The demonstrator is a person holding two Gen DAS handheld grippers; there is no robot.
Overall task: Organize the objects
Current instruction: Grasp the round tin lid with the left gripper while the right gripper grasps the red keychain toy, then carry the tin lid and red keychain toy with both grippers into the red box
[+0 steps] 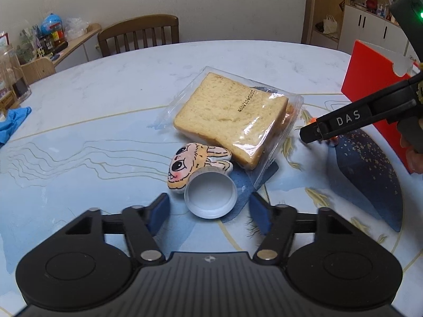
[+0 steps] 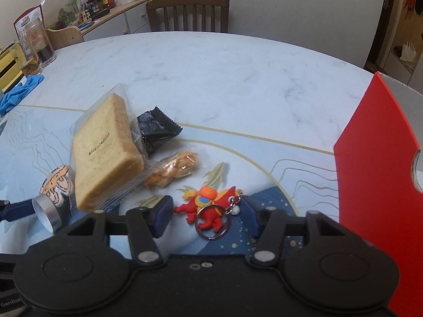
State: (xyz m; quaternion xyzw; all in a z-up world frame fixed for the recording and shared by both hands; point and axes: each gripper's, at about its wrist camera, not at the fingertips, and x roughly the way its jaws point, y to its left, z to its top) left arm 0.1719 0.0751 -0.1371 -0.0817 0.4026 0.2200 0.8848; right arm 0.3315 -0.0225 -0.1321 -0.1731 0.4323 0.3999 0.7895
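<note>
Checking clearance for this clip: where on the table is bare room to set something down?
Free: the marble stretch of the table between the chair and the bagged bread, across to the red box. Crowded: bread, black packet, nut bag, keychain, plush, cap.

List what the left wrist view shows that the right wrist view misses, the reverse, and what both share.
Left wrist only: the white cap's open inside between the left gripper's pads, and the plush toy's face.

Right wrist only: the red dragon keychain between the right gripper's pads, the black snack packet, and the bag of nuts.

Both: the bagged bread, the red box, the blue cloth.
</note>
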